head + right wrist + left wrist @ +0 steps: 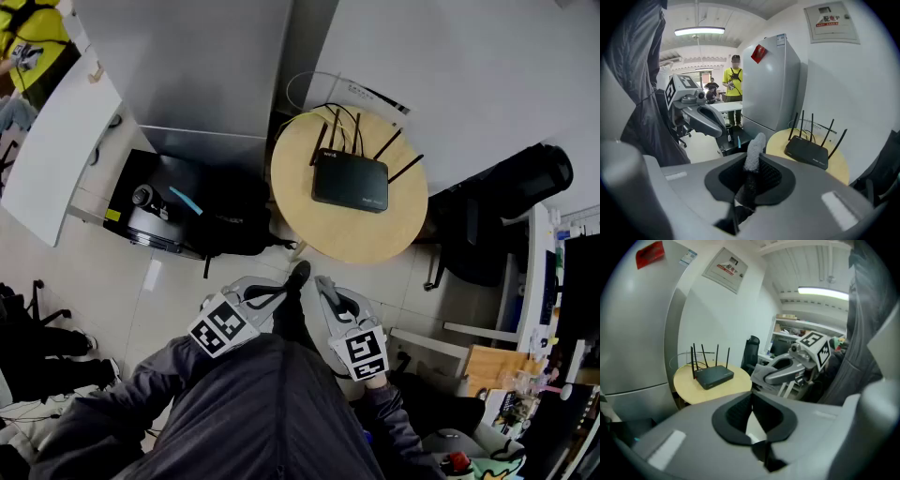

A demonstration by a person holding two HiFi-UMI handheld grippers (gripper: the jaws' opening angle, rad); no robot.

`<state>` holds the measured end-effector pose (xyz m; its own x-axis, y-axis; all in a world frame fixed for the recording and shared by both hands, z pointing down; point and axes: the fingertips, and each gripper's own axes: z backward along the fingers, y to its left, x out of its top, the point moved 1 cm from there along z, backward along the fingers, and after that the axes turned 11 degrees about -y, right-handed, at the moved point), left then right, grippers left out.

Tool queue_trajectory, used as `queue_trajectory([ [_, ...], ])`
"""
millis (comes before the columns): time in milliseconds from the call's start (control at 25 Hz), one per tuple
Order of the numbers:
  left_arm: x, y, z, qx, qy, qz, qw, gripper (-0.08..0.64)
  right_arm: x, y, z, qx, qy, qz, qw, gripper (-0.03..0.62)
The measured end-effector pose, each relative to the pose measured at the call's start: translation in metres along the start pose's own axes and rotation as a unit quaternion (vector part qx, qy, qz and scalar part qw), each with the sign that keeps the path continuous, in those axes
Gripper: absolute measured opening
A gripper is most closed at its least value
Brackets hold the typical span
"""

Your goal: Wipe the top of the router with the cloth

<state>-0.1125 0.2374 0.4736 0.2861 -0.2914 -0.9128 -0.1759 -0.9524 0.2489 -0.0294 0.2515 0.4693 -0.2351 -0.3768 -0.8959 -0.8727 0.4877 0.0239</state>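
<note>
The black router (349, 181) with several upright antennas lies on a round wooden table (375, 234), far ahead of both grippers. My right gripper (752, 165) is shut on a grey cloth (754, 149) that pokes up from between its pads. In the head view it (325, 284) is low, near my body. My left gripper (751, 401) is shut with nothing in it and sits beside the right one (267, 292). The router (714, 375) (806, 152) stands well clear of both.
A grey fridge (773, 84) stands left of the table (839, 171). A dark bag and box (187, 216) lie on the floor by it. A black office chair (497, 206) is to the right. A person in a yellow vest (735, 84) stands far off.
</note>
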Motion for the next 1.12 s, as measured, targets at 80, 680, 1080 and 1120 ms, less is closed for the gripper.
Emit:
queue_trajectory([
  [80, 0.017, 0.021, -0.029, 0.004, -0.002, 0.004, 1.0000, 0.000, 0.002, -0.038, -0.013, 0.010, 0.006, 0.014, 1.000, 0.038],
  [680, 0.077, 0.141, -0.161, 0.059, 0.026, 0.027, 0.9975, 0.000, -0.003, -0.226, -0.155, 0.101, 0.044, 0.051, 0.993, 0.038],
  [1080, 0.086, 0.179, -0.163, 0.089, 0.025, 0.035, 0.9951, 0.000, -0.014, -0.281, -0.264, 0.140, 0.133, 0.065, 0.979, 0.038],
  [1120, 0.088, 0.181, -0.161, 0.091, 0.023, 0.034, 0.9950, 0.000, -0.017, -0.285, -0.273, 0.142, 0.144, 0.073, 0.977, 0.038],
])
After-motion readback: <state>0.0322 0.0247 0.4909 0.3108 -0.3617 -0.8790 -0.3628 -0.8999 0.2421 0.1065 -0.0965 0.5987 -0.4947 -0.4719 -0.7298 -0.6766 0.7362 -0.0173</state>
